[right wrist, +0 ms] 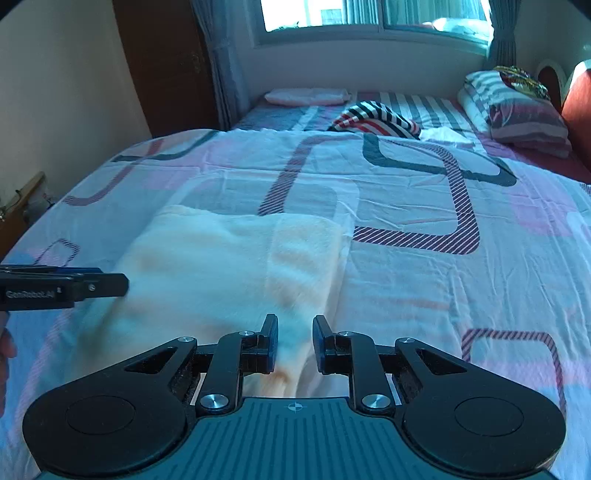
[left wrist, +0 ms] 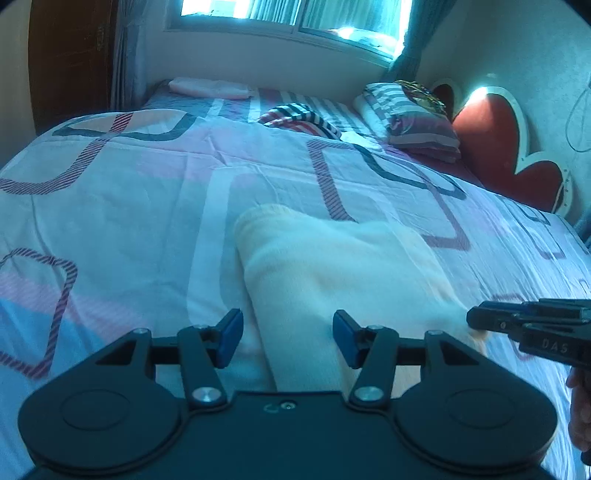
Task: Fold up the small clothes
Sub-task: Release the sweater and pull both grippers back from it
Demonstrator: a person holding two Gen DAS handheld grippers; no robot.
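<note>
A cream fleece garment [left wrist: 332, 273] lies partly folded on the patterned bedspread [left wrist: 129, 206]; it also shows in the right wrist view [right wrist: 221, 266]. My left gripper [left wrist: 287, 338] is open, its blue pads either side of the garment's near edge. It shows from the side in the right wrist view [right wrist: 114, 285]. My right gripper [right wrist: 294, 341] is open over the garment's near right corner, with nothing between the pads. It shows in the left wrist view [left wrist: 476, 319] at the garment's right edge.
A striped garment [right wrist: 376, 118] lies further up the bed. Striped pillows [right wrist: 517, 110] sit by the red heart-shaped headboard [left wrist: 495, 140]. A pink folded cloth [right wrist: 306, 96] lies at the far end under the window [right wrist: 369, 18]. A wooden door [right wrist: 166, 66] stands at the left.
</note>
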